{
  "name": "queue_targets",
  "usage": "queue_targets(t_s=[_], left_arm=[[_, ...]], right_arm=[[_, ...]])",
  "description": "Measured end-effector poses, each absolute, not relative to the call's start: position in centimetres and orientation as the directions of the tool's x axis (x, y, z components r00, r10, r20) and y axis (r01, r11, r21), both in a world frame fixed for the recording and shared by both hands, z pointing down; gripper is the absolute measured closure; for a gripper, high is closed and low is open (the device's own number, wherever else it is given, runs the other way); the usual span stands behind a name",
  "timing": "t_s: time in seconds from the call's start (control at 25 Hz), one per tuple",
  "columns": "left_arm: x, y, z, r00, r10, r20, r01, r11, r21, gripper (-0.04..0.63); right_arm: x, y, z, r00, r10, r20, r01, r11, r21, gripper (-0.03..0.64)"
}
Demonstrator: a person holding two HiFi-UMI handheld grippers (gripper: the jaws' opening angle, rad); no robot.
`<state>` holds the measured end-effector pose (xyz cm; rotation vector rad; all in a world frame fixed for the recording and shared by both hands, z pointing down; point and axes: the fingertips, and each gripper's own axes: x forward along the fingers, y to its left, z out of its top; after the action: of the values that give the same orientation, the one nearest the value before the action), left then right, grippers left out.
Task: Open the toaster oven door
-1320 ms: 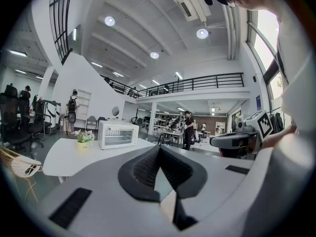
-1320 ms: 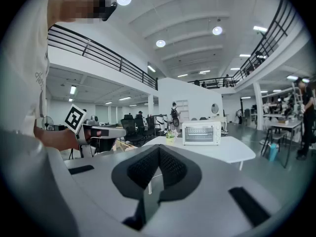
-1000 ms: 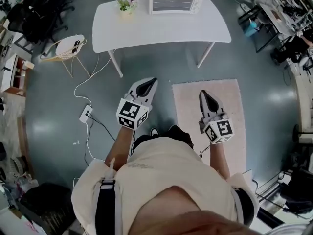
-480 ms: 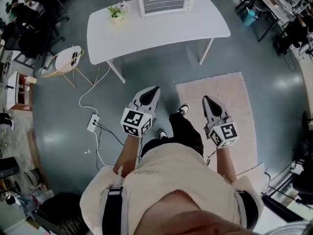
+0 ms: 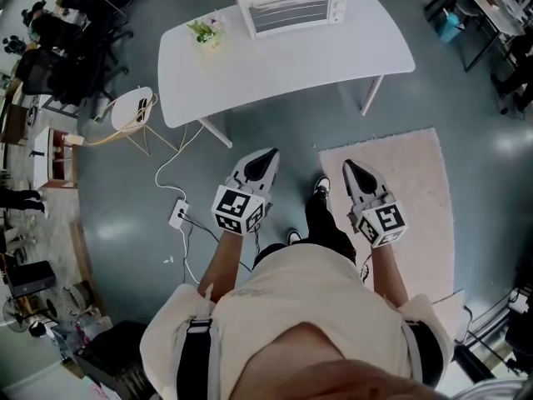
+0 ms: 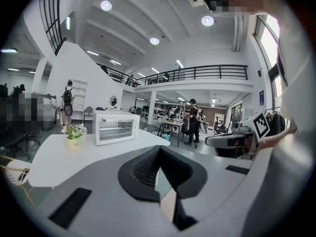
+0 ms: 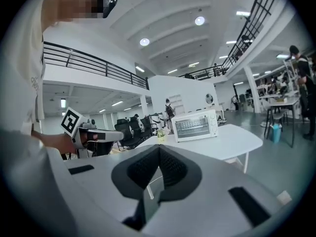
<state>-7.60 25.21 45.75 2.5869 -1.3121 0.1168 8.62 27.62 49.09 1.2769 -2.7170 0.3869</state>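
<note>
The white toaster oven (image 5: pixel 287 2) stands at the far edge of a white table (image 5: pixel 283 57), its glass door shut; it also shows in the left gripper view as the oven (image 6: pixel 116 126) and in the right gripper view as the oven (image 7: pixel 195 125). My left gripper (image 5: pixel 268 155) and right gripper (image 5: pixel 350 166) hang over the floor, well short of the table. Both point toward it, side by side. Each is shut with its jaws pressed together and nothing between them, seen as the left gripper (image 6: pixel 159 149) and the right gripper (image 7: pixel 159 149).
A small potted plant (image 5: pixel 204 32) sits on the table left of the oven. A round chair (image 5: pixel 133 111) stands at the left, with a power strip (image 5: pixel 179 215) and cable on the floor. A pale rug (image 5: pixel 416 198) lies under my right side. People and desks fill the background.
The table and oven have drawn nearer and lower in the head view as the person steps forward. Both grippers stay shut and keep their places in front of the body.
</note>
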Motion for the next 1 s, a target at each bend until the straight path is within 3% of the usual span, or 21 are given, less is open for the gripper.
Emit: queue_targets(t_s=[0.48,0.8,1.0], left_arm=[[-2.4,10.2,43.4,0.594,-0.783,0.185,-0.805,-0.579,0.133,0.577],[-2.5,4.4,42.4,0.526,-0.826,0.203,-0.850,-0.516,0.104,0.577],[-2.8,2.5,43.4,0.515,-0.822,0.244,-0.856,-0.510,0.088,0.577]], right_arm=[[12.2,12.2,48.9,-0.691,-0.690,0.215,-0.723,0.665,-0.188,0.611],[11.2,4.4,48.5,-0.744,-0.632,0.215,-0.663,0.740,-0.117,0.611],[10.7,1.7,48.7,-0.758,-0.611,0.226,-0.649,0.741,-0.173,0.611]])
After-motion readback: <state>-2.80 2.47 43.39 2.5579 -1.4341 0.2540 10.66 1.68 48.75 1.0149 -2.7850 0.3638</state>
